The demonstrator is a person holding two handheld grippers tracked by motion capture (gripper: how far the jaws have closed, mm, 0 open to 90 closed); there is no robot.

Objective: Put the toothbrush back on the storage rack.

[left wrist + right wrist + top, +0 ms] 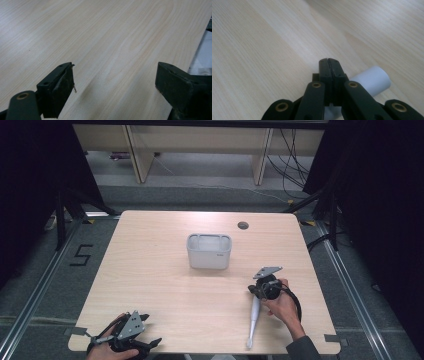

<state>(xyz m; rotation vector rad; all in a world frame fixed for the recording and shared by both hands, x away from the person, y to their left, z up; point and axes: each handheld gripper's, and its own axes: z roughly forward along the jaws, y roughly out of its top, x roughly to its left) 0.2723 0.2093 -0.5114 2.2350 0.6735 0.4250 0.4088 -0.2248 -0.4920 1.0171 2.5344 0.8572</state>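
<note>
At the near left corner of the wooden table point(150, 270), the left gripper point(131, 336) sits in the person's left hand point(107, 351), low over the near edge. In the left gripper view its two black jaws stand wide apart with bare wood between them, so it holds nothing. To the right, a long white tool point(254, 320) lies flat on the table near the front edge, its thin end pointing toward the person and its thicker end pointing away. The right gripper point(261, 289), held in the right hand point(282, 307), is at that thicker end. In the right gripper view its jaws are pressed together, tip to tip, and the round white end of the tool point(372, 81) shows just beside and beneath them; whether the jaws pinch any part of it cannot be told. Farther back, near the middle of the table, stands a white rectangular bin point(209, 251), well apart from both grippers. Beyond it, close to the far edge, is a small round hole point(243, 225) in the tabletop.
</note>
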